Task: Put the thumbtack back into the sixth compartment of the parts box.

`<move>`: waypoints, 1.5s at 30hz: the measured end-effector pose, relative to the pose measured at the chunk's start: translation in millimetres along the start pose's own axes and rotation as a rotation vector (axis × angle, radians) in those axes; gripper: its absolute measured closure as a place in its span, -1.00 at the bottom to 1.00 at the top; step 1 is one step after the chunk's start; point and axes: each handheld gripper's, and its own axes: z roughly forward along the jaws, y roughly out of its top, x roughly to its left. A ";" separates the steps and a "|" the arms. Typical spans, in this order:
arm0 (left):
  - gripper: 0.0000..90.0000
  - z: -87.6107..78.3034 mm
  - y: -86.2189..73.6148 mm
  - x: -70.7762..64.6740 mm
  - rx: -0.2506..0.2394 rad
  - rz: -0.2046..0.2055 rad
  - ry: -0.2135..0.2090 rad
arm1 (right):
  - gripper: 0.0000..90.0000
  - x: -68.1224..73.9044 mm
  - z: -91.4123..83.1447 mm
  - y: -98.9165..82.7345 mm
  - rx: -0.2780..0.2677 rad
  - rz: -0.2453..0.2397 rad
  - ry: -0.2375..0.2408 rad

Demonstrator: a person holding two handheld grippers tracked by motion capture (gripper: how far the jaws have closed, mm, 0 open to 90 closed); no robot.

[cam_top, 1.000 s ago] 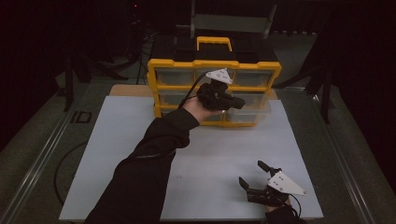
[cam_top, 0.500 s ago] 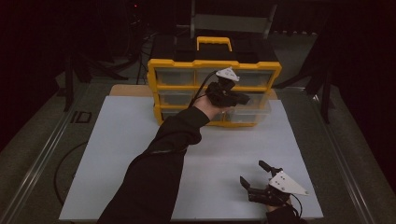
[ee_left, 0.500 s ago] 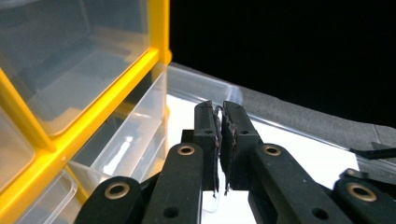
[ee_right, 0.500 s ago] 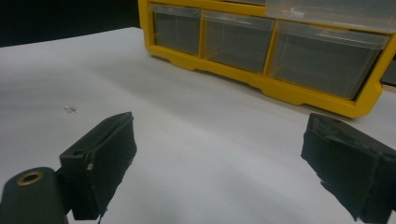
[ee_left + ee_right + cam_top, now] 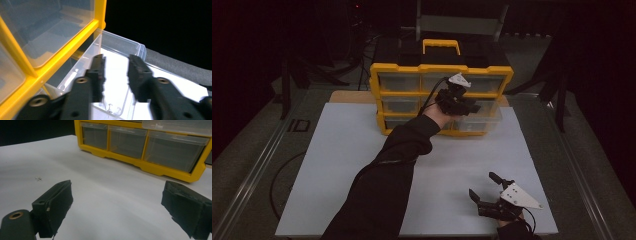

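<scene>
Two grippers were at work: the left gripper (image 5: 462,102) hung over a clear drawer (image 5: 117,75) pulled out of a yellow organizer (image 5: 442,95), and the right gripper (image 5: 489,192) rested low near the front of the white tabletop (image 5: 337,165). The left jaws had just been opening and stood a little apart, with nothing pinched between them; through the gap showed the drawer's pale floor, and a tiny piece, perhaps a screw (image 5: 110,108), lay in the drawer below and slightly inward of the left jaw's tip. The drawer's far wall ran beyond both tips, while the organizer's yellow frame sat close beside the left jaw. The right jaws stood wide apart, empty, with bare tabletop between them and the organizer's bottom row of drawers well ahead of the tips; a small speck (image 5: 38,178) lay on the table ahead of the left-hand jaw.

Judging from this, the risk lay in the loose drawer: a jaw catching its thin wall could tip or drag it out, spilling the small piece, and the narrow gap could miss so small a target
</scene>
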 end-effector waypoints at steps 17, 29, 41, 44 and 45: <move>-0.23 -34.1 -10.0 -4.8 -0.032 0.000 -0.047 | -0.78 0.9 0.1 0.5 0.001 -0.007 -0.012; -0.94 -57.5 -37.4 -5.1 -0.015 0.015 -0.108 | -0.78 1.4 0.5 0.6 0.005 -0.017 -0.012; -0.99 -80.4 -76.8 -14.1 0.025 0.045 -0.124 | -0.78 2.5 1.1 0.9 0.008 -0.028 -0.014; -0.99 -84.8 -88.9 -16.2 0.030 0.041 -0.135 | -0.78 2.8 1.4 1.0 0.009 -0.031 -0.016; -0.99 -86.2 -92.6 -16.7 0.033 0.038 -0.141 | -0.78 3.1 1.5 1.0 0.010 -0.031 -0.016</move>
